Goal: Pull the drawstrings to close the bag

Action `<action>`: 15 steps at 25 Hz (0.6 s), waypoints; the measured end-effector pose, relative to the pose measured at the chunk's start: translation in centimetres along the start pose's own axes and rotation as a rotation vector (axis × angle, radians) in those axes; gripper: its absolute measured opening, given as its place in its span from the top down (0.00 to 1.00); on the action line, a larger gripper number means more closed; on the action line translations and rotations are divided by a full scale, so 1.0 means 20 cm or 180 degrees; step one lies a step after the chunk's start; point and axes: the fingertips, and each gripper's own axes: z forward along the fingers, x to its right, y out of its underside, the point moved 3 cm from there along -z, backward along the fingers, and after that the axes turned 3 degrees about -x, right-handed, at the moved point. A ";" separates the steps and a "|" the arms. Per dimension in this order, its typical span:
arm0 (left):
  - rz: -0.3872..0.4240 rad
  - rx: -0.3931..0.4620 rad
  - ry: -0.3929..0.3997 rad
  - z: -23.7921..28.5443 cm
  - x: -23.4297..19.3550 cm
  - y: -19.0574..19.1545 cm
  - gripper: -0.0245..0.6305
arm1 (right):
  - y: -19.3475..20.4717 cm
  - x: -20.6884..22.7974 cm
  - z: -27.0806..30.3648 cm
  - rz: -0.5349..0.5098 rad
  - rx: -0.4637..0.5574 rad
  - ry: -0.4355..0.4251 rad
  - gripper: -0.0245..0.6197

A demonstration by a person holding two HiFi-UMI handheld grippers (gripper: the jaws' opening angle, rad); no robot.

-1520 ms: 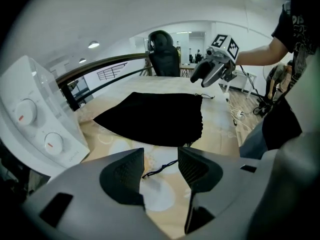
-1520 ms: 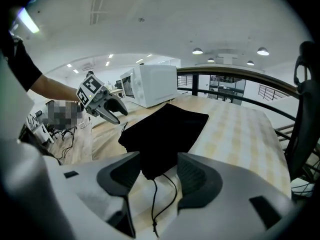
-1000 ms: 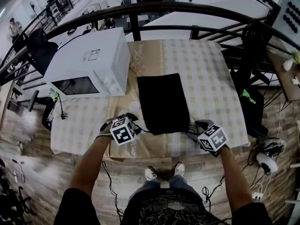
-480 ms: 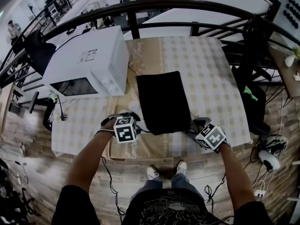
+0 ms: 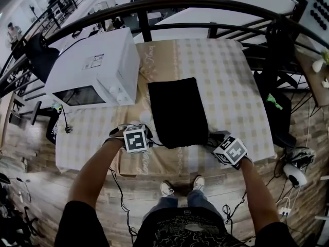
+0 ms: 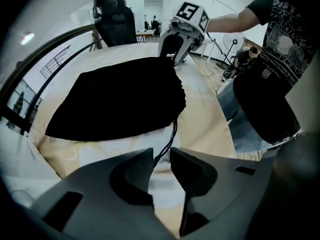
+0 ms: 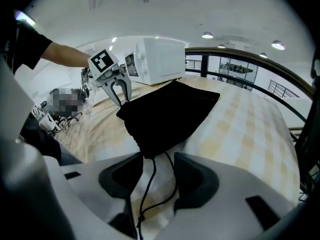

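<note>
Far left on the beige checked-cloth surface (image 5: 231, 81): boxy white microwave oven (image 5: 95, 68), door shut, window dark, inside not to be made out. Next, left claw (image 6: 161, 156), pointed steeply down at the bag's near left corner; jaws just closing to a slim gap, thin black twisted cord (image 6: 169, 139) running between the ribbed dark pads, not visibly pinched. Centre: flat rectangular black fabric drawstring bag (image 5: 177, 112), matte and soft, lying limp on the cloth, puckered along its near mouth edge; contents not visible. Right: right claw (image 7: 159, 159) at the bag's near right corner, jaws also just closing but standing wider, looped black knotted cord (image 7: 149, 184) lying loose between the pads, not gripped.
</note>
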 end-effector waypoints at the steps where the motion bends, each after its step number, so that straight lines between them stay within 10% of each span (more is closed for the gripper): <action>1: -0.0060 0.0020 0.0022 0.00 0.00 0.00 0.78 | 0.00 0.00 0.00 0.0009 0.0004 -0.0001 0.65; 15: -0.0189 -0.0048 0.0069 0.00 -0.01 -0.01 0.84 | 0.03 -0.03 0.02 0.0108 -0.0024 -0.0001 0.84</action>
